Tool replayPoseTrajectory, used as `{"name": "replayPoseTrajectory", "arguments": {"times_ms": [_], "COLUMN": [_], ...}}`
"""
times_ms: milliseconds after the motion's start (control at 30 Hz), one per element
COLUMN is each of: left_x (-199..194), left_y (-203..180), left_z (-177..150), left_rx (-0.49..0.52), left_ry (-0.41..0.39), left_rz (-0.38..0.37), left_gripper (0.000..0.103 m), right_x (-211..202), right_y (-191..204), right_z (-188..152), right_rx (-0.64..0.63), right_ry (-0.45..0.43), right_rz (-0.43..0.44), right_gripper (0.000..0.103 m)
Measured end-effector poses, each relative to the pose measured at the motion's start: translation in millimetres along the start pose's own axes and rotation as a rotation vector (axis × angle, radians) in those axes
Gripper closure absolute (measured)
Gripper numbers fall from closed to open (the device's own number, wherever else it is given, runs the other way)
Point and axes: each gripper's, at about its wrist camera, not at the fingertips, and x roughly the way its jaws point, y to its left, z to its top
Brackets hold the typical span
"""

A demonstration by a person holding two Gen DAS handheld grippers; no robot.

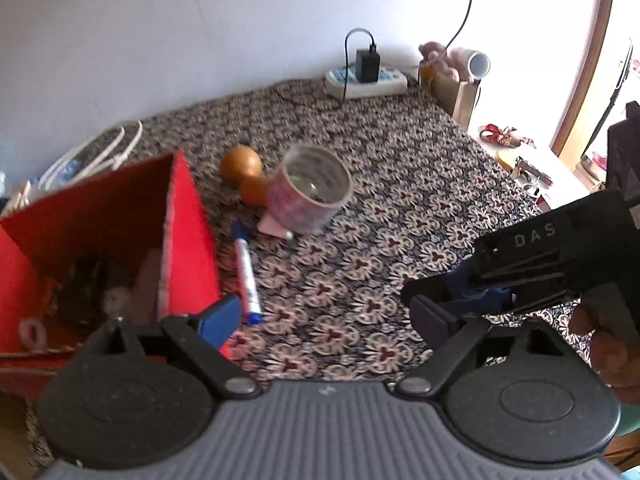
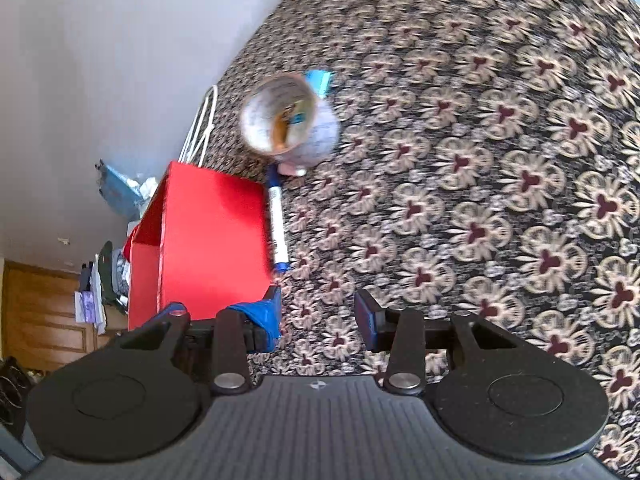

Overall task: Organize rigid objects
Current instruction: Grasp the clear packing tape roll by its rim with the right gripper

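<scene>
Plainly, the likeliest thing to be dealt with next is judged to be the marker pen point(image 1: 246, 272), a white barrel with blue at both ends, which is laid flat on the patterned cloth point(image 1: 400, 184) of the desk just beside the outer wall of the red box point(image 1: 188, 240). Its long axis is set nearly parallel to that wall, running away from the cameras: one blue end is pointed toward the tongs, the other toward the roll of tape point(image 1: 310, 190) further back; which end bears the cap cannot be told through the blur. For a clean pick, the pen is best approached from above, with the fingers set across the barrel rather than along it and closed near the middle, so that it is not tipped when lifted; care is called for on the box side, where little room is left for a finger between pen and wall. The box is open at the top, with dark and pale items already lying inside, so a short carry over the rim should be enough. Behind the tape, an orange gourd-shaped object point(image 1: 244, 174) is seen touching or nearly touching the roll. The left tongs point(image 1: 326, 320) are spread wide with nothing between them, and the right tongs point(image 2: 318, 312) are likewise held apart and empty, both hovering over bare cloth near the pen's closer end.
</scene>
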Motion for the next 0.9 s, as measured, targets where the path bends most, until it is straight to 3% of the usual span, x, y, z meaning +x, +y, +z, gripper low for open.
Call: {"name": "replayPoseTrajectory", "arguments": {"times_ms": [200,333,500,700,900], "left_x": [27.1,42.8,67.4,99.9,123.8], "left_y": [-16.4,-25.4,-22.4,-7.8,-5.4], "left_z": [-2.8,4.5,25.7,47.5,57.7], "left_rx": [-0.036,0.005,0.041,0.02,0.051], "left_ry": [0.02,-0.002,-0.047,-0.067,-0.089], "left_rz": [-0.027,0.02,0.09,0.121,0.141], "left_gripper": [0.01,0.01,0.01,0.01,0.01], "right_x": [-3.4,-2.5,-1.2,8.2,17.6], "right_y": [-31.8,-44.2,-47.0,-40.4,-20.5], "right_z": [13.1,28.5,52.7,85.2,111.7], "right_rx": [0.051,0.074,0.088,0.104,0.029], "right_ry": [0.038,0.039,-0.044,-0.101,-0.153], "right_rz": [0.007,0.04,0.125,0.162,0.152], "right_gripper": [0.078,0.078,0.078,0.078,0.078]}}
